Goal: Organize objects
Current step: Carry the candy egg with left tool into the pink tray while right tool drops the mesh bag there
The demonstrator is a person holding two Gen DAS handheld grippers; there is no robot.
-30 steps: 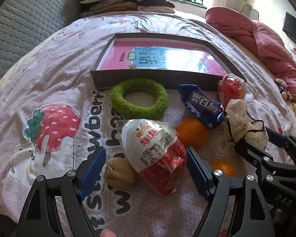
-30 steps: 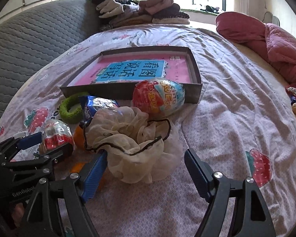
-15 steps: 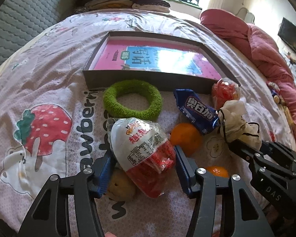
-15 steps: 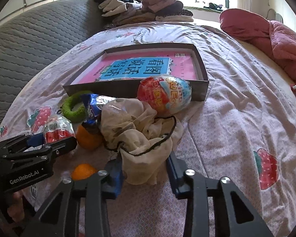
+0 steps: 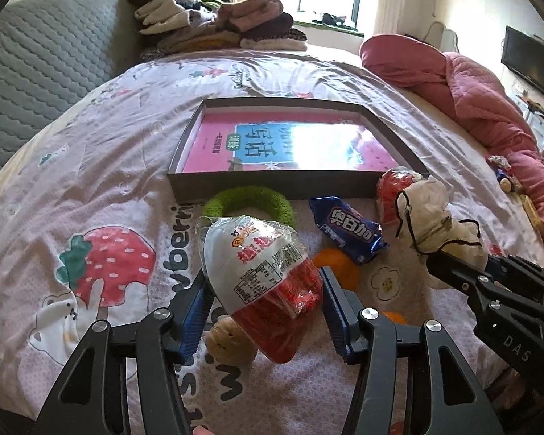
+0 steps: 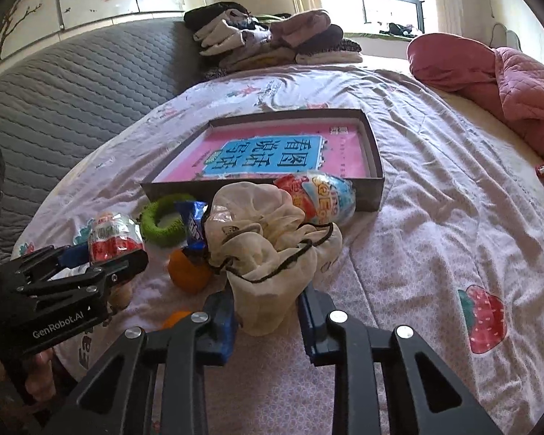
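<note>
1. Bed (image 5: 101, 166) with a pale pink sheet printed with strawberries and dark lettering, filling both views.
2. Shallow dark box (image 5: 272, 185) lying flat mid-bed, a pink and blue book (image 5: 283, 145) inside.
3. Green fuzzy ring (image 5: 250, 199) just in front of the box's near wall.
4. Blue snack packet (image 5: 348, 232) beside the ring, partly over an orange (image 5: 335, 266).
5. Second, smaller orange (image 6: 176, 318) nearer the camera, mostly hidden.
6. Beige lumpy item (image 5: 230, 340) on the sheet; kind unclear.
7. Red and blue egg-shaped pack (image 6: 319, 195) against the box's near corner.
8. Folded clothes (image 5: 214, 29) stacked at the far end.
9. Pink quilt (image 5: 471, 83) bunched along the right edge.
</note>
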